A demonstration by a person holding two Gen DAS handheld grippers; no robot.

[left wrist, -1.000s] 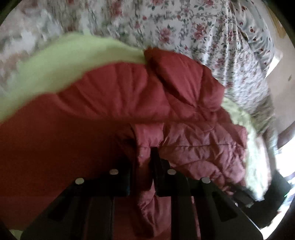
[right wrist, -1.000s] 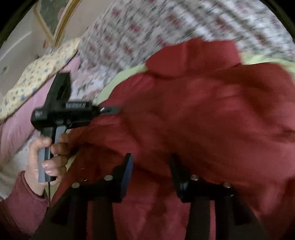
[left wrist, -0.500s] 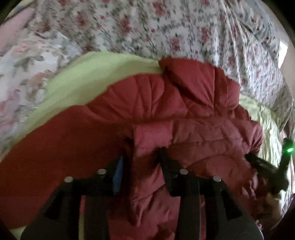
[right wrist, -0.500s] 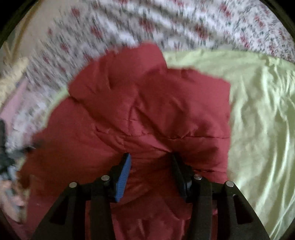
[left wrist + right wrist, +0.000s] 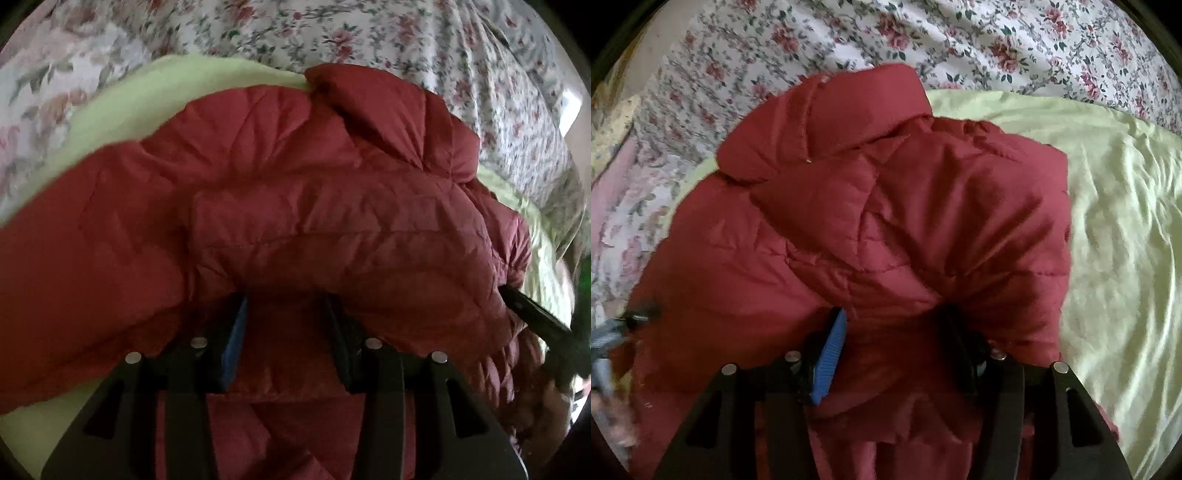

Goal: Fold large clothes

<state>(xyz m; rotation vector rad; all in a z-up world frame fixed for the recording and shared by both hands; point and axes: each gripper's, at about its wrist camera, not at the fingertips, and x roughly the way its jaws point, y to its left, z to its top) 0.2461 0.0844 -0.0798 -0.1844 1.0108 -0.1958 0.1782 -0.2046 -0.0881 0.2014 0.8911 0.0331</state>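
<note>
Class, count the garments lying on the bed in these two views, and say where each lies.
1: a red padded jacket lying on the light green sheet, with both grippers open over its near edge. Anything under the jacket would be hidden.

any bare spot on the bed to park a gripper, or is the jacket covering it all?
Free: green sheet right of the red jacket, bordered behind by the floral cover; also a green strip behind the jacket's left side. Crowded: the middle, under jacket and both grippers.
</note>
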